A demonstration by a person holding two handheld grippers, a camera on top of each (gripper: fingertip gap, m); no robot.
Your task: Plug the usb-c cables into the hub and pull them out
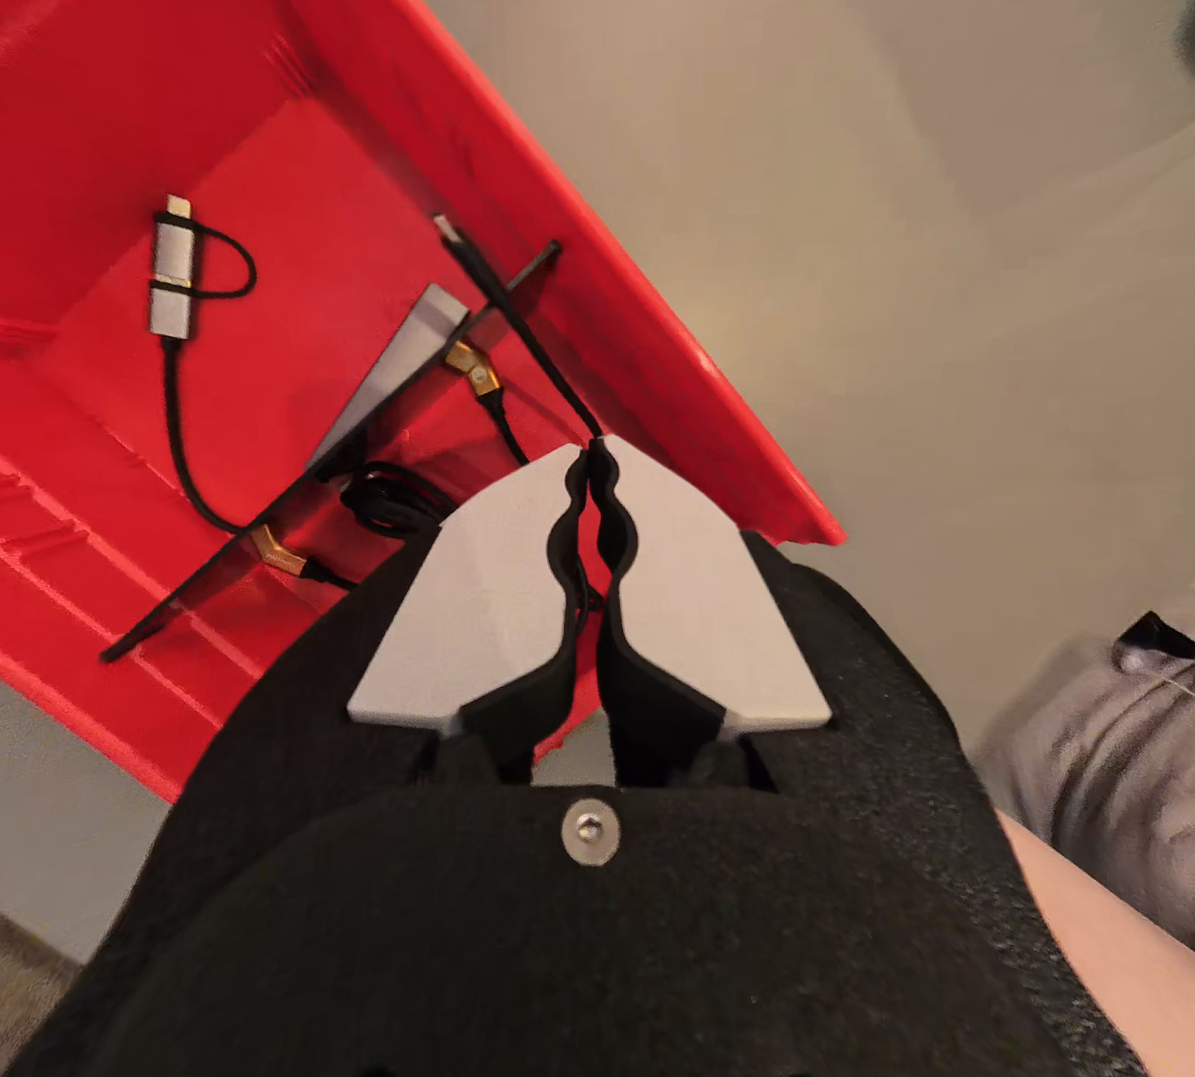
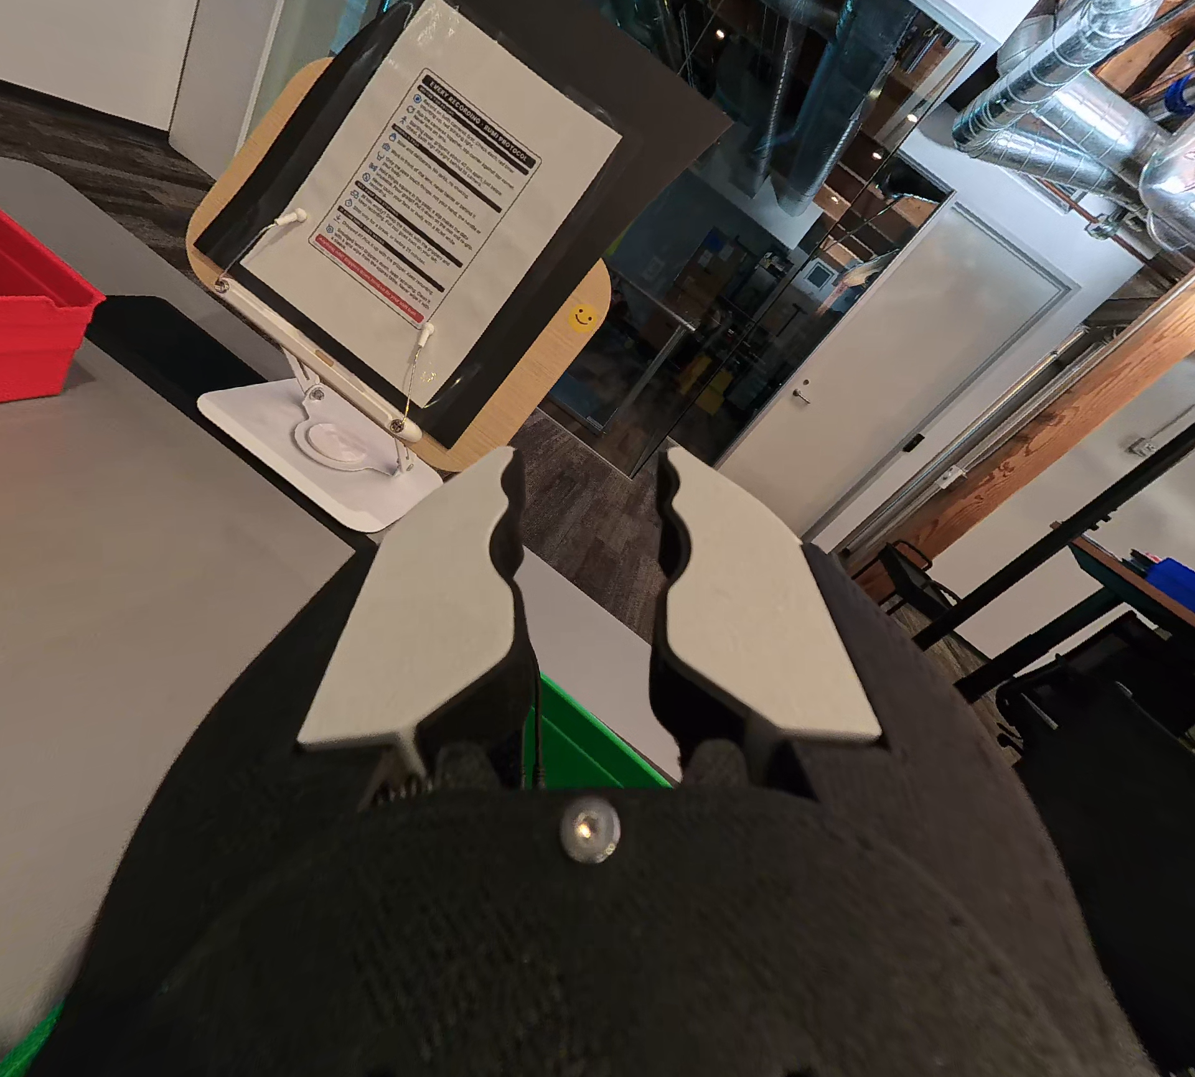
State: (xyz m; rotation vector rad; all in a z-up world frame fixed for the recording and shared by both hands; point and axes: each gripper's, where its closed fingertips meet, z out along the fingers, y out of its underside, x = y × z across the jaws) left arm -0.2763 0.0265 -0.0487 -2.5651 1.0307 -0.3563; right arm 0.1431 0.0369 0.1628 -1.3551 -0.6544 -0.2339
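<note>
In the left wrist view my left gripper is shut on a thin black cable and holds it over a red bin. The cable's free plug sticks out ahead, clear of the hub. A grey hub lies in the bin under a clear plate with dark edges. Two gold-collared plugs sit against that plate. A second cable with a silver adapter plug lies loose on the bin floor. My right gripper is open and empty, raised above the table.
A red bin corner shows at the left of the right wrist view. A stand with a printed sheet stands on the grey table. A green bin lies under the right gripper. A person's forearm is at lower right. The tips of one gripper are about 45 cm away from the tips of the other.
</note>
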